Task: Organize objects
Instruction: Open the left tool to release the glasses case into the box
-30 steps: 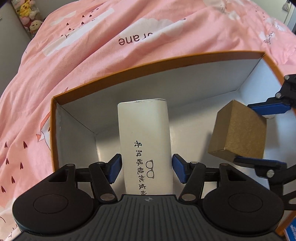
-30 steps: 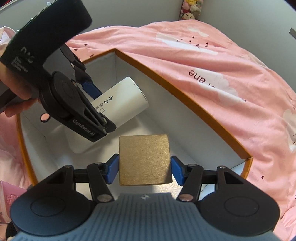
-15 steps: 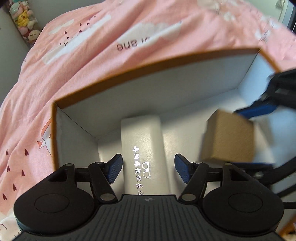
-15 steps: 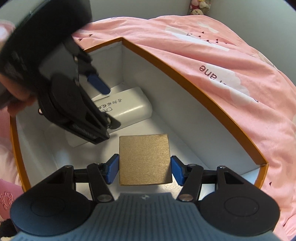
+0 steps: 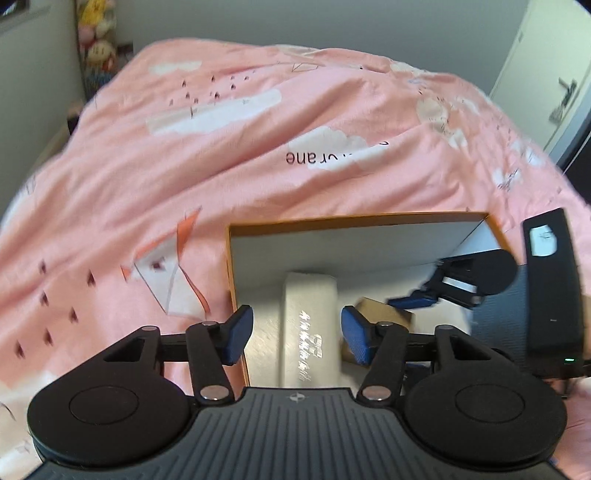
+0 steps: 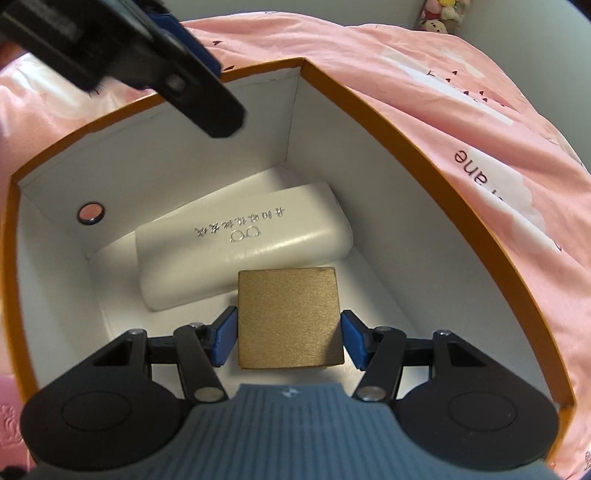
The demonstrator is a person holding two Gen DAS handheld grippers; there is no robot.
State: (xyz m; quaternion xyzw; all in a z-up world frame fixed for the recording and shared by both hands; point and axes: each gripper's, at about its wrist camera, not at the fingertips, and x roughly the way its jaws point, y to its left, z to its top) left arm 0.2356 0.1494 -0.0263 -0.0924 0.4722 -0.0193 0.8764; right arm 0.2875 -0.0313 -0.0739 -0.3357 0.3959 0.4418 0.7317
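Observation:
An orange-rimmed box [image 6: 391, 122] with white inside walls sits on a pink bedspread. A white glasses case [image 6: 243, 247] lies on the box floor; it also shows in the left wrist view [image 5: 310, 325]. My left gripper [image 5: 297, 338] is open and empty, lifted above the case. My right gripper [image 6: 288, 336] is shut on a gold-brown cube box [image 6: 290, 317] and holds it low inside the box, next to the case. The cube [image 5: 384, 314] and the right gripper [image 5: 424, 299] show in the left wrist view.
The pink bedspread [image 5: 258, 147] surrounds the box on all sides. Plush toys [image 5: 98, 33] stand at the far wall. A door [image 5: 554, 74] is at the far right. A small round hole [image 6: 90, 212] is in the box's left wall.
My left gripper has let go of the glasses case, which now lies in the box, and has pulled up and back. My right gripper has lowered the gold cube deeper into the box.

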